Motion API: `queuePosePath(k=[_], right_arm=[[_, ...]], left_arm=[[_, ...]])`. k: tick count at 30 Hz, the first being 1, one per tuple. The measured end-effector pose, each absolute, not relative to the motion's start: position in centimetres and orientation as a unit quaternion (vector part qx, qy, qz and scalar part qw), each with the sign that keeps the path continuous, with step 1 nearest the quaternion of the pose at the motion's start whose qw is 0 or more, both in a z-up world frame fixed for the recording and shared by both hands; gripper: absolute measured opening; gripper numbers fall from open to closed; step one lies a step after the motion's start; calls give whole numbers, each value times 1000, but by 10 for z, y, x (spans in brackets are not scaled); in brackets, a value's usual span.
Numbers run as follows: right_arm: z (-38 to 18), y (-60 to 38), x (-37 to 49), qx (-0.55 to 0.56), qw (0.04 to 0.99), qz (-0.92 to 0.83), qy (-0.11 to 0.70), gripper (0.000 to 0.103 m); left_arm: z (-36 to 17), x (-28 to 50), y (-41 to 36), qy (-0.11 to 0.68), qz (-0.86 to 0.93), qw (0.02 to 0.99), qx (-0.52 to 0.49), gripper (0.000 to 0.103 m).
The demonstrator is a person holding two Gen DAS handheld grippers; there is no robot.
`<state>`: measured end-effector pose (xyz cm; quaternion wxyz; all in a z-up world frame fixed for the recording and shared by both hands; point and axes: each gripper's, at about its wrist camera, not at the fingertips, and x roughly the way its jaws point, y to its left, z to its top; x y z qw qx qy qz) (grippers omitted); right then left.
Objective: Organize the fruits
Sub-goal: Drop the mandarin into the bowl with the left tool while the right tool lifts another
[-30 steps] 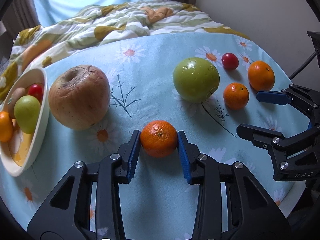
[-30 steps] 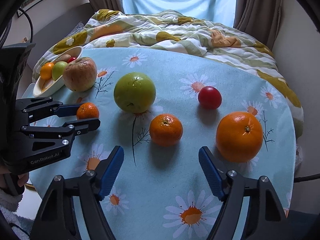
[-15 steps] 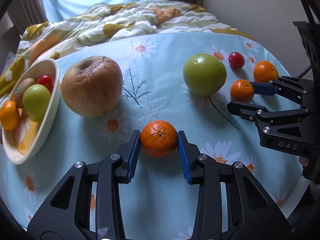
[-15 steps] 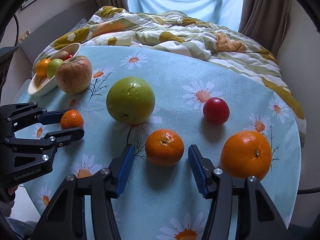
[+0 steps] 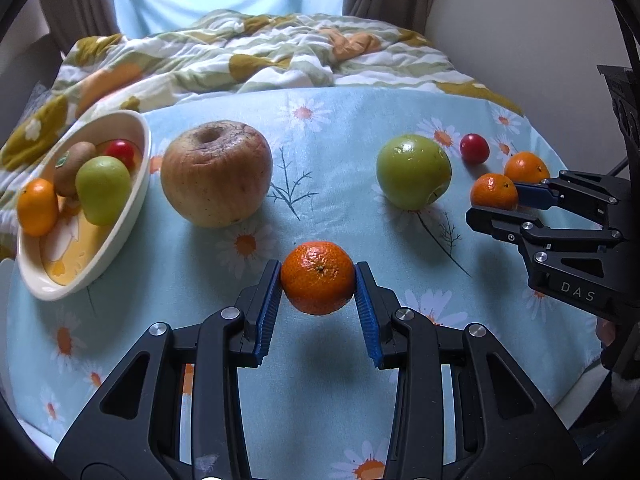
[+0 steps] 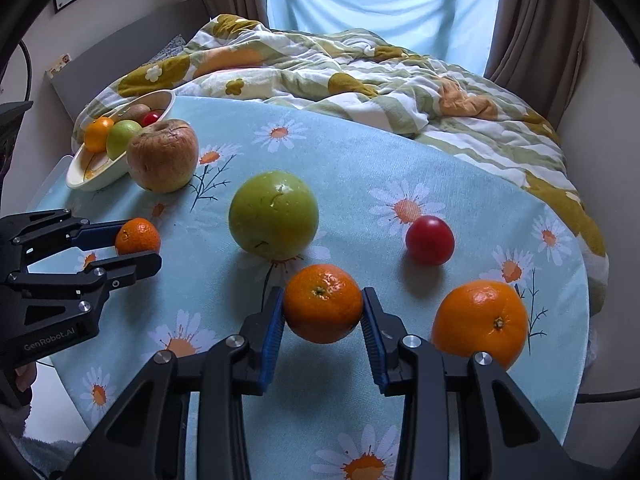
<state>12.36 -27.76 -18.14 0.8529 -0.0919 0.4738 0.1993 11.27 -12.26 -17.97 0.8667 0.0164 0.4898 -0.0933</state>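
While both grippers clamp fruit, each holds a small pebbly-skinned mandarin. L gripper [image 5: 318,292] grips one mandarin [image 5: 318,278] above its shadow on the daisy tablecloth [image 5: 340,208], in front of a wrinkled apple [image 5: 216,172]. R gripper [image 6: 323,322], jaws just closed from wide open a sec ago, now pinches another mandarin [image 6: 323,303] beside a big orange [image 6: 482,322].

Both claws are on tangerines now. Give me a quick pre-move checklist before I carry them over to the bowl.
1. Left claw shut on left tangerine, lifted: ok.
2. Right claw, jaws just closing, pads now pressing right tangerine: ok.
3. Right tangerine clear of the cloth: cannot tell.
4. Room left in the bowl: ok, front part bare.
5. Path to bowl: not ok, wrinkled apple stands beside it.
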Motion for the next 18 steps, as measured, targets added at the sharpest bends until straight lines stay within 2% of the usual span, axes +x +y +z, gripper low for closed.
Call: queuePosePath(k=[18], right_arm=[[-113,-222,105,-82,863,224,446,35]], left_arm=[[-97,90,-60,438,-74,896,-14,42]])
